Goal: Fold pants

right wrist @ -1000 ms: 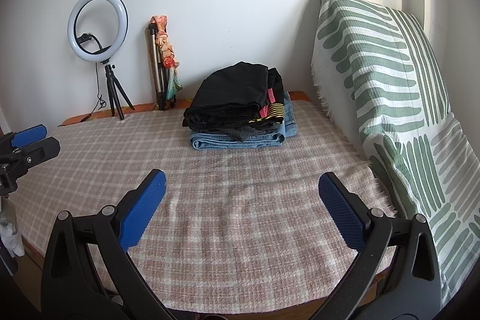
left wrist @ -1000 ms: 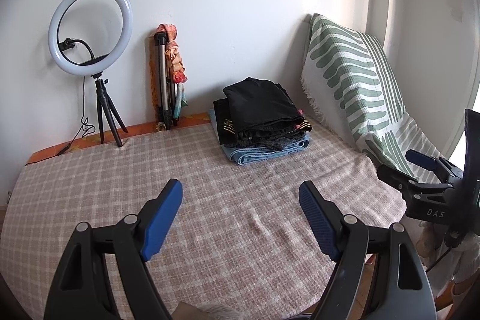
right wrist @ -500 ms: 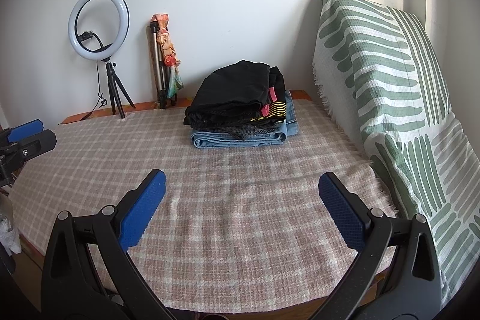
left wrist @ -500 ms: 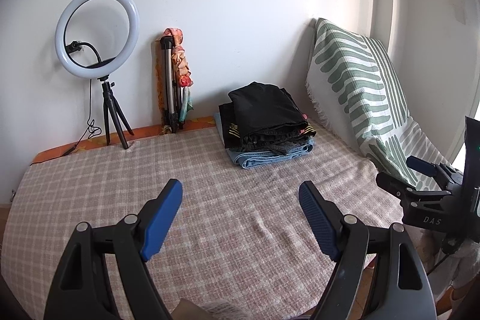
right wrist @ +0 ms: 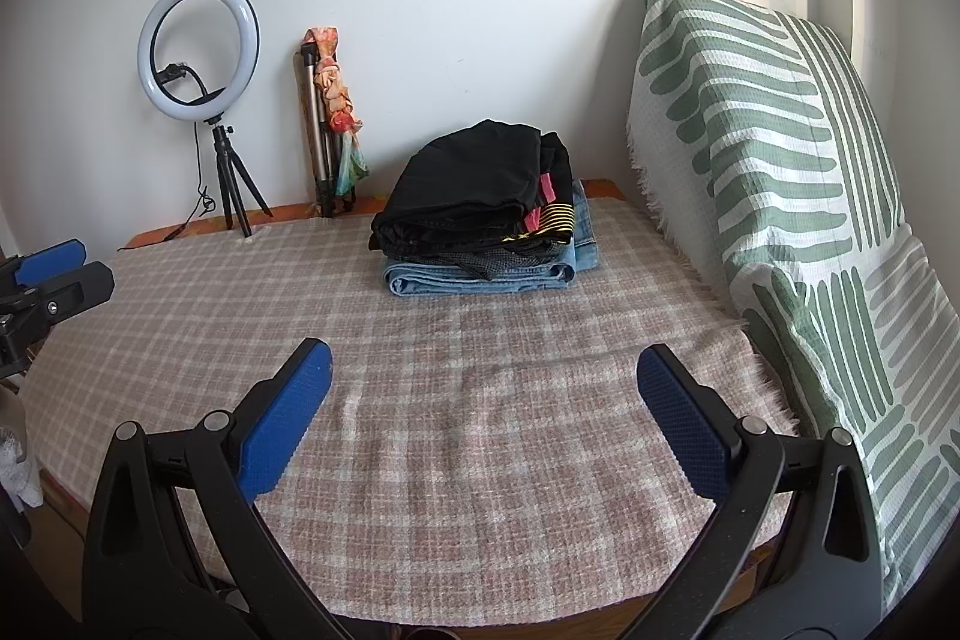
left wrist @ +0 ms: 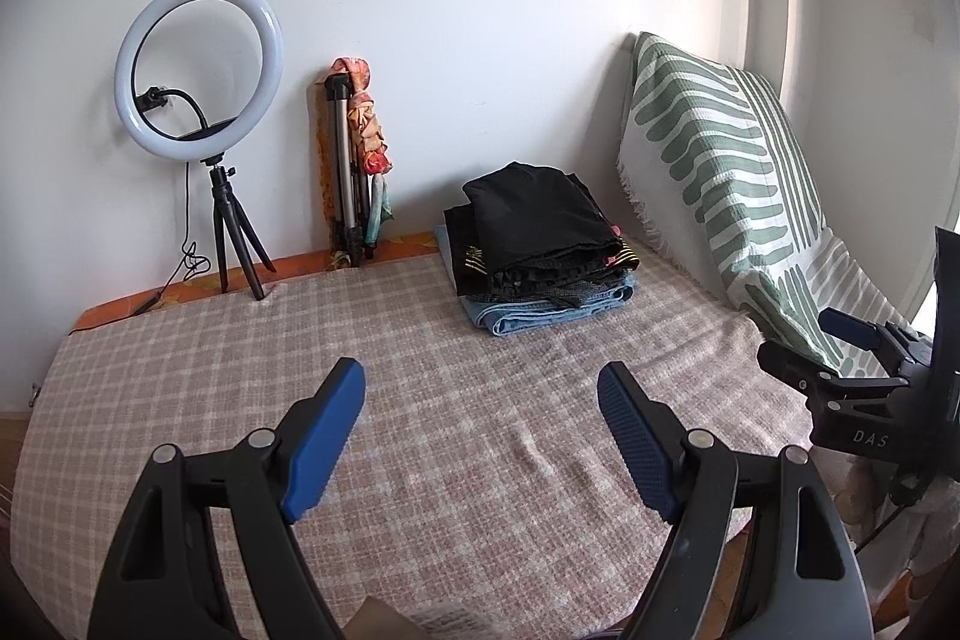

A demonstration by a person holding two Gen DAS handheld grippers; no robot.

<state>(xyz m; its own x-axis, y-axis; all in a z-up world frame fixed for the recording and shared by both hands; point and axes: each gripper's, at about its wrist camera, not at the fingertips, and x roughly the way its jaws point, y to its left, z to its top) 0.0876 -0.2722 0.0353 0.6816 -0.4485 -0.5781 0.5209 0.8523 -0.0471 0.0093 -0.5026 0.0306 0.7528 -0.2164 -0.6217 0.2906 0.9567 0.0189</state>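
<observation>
Black pants [right wrist: 474,187] top folded stack; both grippers' fingers [left wrist: 324,436] apart, w/ nothing held.

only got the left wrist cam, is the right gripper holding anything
observer: no. The right wrist view shows the right gripper wide open, with only the plaid blanket beyond its fingers.
operator: what's the stack's far side like
observer: the jeans at the bottom stick out past the black garment toward the striped cover.
operator: where's my left gripper from there
observer: the left gripper sits at that view's left edge, by the blanket's left side.
</observation>
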